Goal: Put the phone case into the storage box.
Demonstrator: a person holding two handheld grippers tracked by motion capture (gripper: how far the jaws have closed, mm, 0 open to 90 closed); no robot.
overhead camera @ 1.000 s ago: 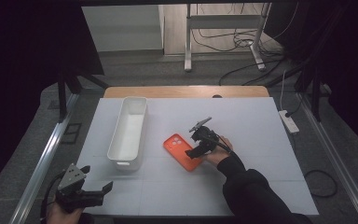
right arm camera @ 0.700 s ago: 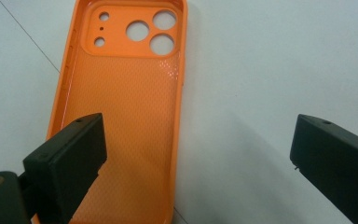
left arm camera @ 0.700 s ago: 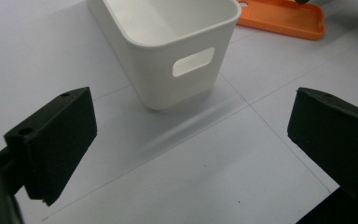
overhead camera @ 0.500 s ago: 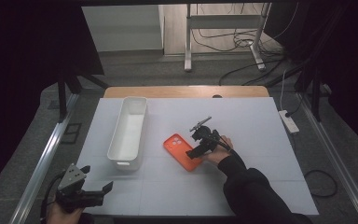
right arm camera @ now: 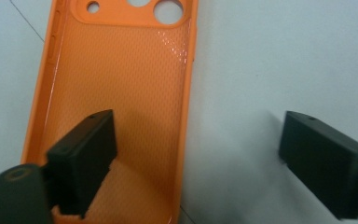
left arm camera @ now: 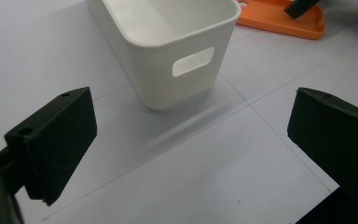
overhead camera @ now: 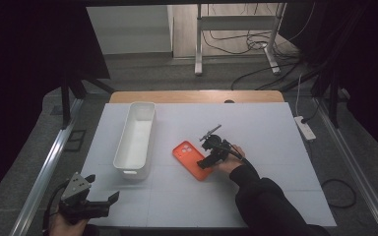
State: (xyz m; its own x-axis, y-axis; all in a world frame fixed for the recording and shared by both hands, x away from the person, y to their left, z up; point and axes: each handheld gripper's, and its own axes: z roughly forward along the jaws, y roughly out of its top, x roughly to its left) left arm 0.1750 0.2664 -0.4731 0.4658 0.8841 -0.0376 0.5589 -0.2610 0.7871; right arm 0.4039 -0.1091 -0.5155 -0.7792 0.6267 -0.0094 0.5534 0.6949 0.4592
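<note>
While its jaws close, the right gripper (right arm camera: 196, 158) straddles the orange phone case's (right arm camera: 121, 93) edge.

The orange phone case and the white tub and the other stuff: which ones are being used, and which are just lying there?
In use:
- orange phone case, lying open side up
- right gripper, jaws astride the case's long edge, just been closing, not yet pressing it

Just lying about:
- white tub
- power strip off the table's right edge
- left gripper, open over bare table

Orange phone case (overhead camera: 193, 160) — white bin (overhead camera: 136, 137)
</note>
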